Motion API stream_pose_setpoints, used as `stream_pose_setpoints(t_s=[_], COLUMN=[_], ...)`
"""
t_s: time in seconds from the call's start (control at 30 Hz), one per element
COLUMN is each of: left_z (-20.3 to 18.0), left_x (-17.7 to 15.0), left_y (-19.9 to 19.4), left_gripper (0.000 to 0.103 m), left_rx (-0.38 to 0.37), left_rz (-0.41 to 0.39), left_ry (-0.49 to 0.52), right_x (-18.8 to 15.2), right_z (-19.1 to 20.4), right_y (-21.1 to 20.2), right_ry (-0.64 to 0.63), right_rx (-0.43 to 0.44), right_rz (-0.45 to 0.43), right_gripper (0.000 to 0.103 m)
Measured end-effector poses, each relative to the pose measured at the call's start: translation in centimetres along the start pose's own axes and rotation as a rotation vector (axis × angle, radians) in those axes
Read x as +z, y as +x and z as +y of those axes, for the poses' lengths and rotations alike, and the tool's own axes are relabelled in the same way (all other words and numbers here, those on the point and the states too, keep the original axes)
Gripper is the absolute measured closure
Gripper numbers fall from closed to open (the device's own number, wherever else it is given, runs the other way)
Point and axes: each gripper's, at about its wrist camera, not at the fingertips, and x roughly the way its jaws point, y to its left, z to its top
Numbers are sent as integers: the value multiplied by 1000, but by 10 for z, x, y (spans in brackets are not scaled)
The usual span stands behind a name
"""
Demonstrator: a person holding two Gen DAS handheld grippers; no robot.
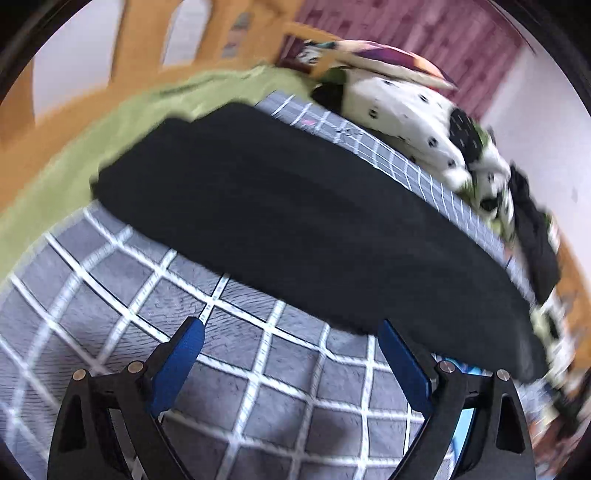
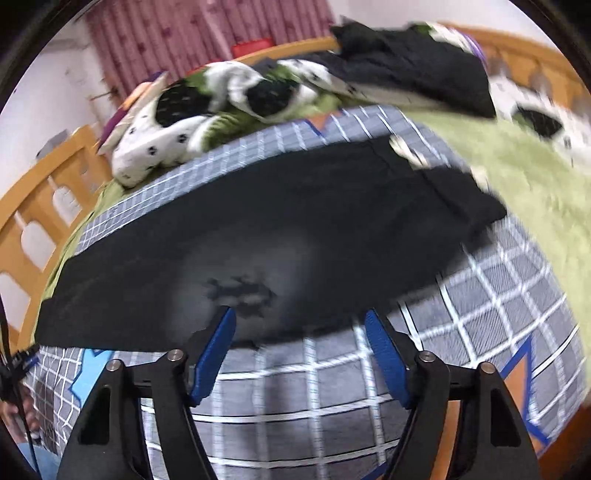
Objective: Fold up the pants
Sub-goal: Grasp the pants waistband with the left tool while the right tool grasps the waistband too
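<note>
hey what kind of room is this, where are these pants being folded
Most likely a bedroom: the black pants lie on a grey checked blanket spread over a bed with a wooden bed frame, spotted bedding bunched behind, and a pink curtain beyond.

No readable text or labels anywhere

**Bedroom surroundings**

Ahead of your grippers: bed with grey checked blanket [image 1: 110,288] over green bedspread [image 2: 524,177]. Orange wooden bed frame [image 2: 33,206] behind it. Beyond, pink patterned curtain [image 2: 177,40] and white wall [image 1: 546,147]. Even daylight; edges motion-blurred.
</note>
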Motion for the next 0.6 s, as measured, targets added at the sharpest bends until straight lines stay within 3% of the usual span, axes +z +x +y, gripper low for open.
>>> stream_pose_setpoints(t_s=[0.1, 0.23, 0.3, 0.33, 0.37, 0.4, 0.43, 0.53, 0.6], left_z=[17, 16, 17, 17, 20, 18, 16, -3, -11], left_x=[8, 23, 31, 37, 38, 42, 43, 53, 66], left_y=[19, 35, 40, 43, 43, 42, 39, 14, -1], left_gripper=[9, 14, 36, 58, 84, 88, 89, 92, 92], left_rx=[-12, 16, 72, 116, 144, 172, 164, 161, 125], left_rz=[6, -23, -40, -36, -30, -23, -29, -121, -156], left_ry=[-90, -117, -157, -169, -168, -147, -110, 27, 28], right_x=[-3, 0, 2, 7, 10, 13, 16, 33, 47], right_z=[-26, -41, -36, -31, -27, -24, -21, -5, 6], right_y=[21, 53, 60, 63, 63, 63, 60, 42, 30], right_ry=[94, 208, 204, 197, 193, 186, 173, 113, 73], right_rx=[18, 74, 65, 49, 33, 31, 43, 45, 52], right_rz=[20, 36, 21, 20, 16, 6, -3, -49, -79], right_gripper=[31, 32, 49, 53, 64, 78, 81, 85, 85])
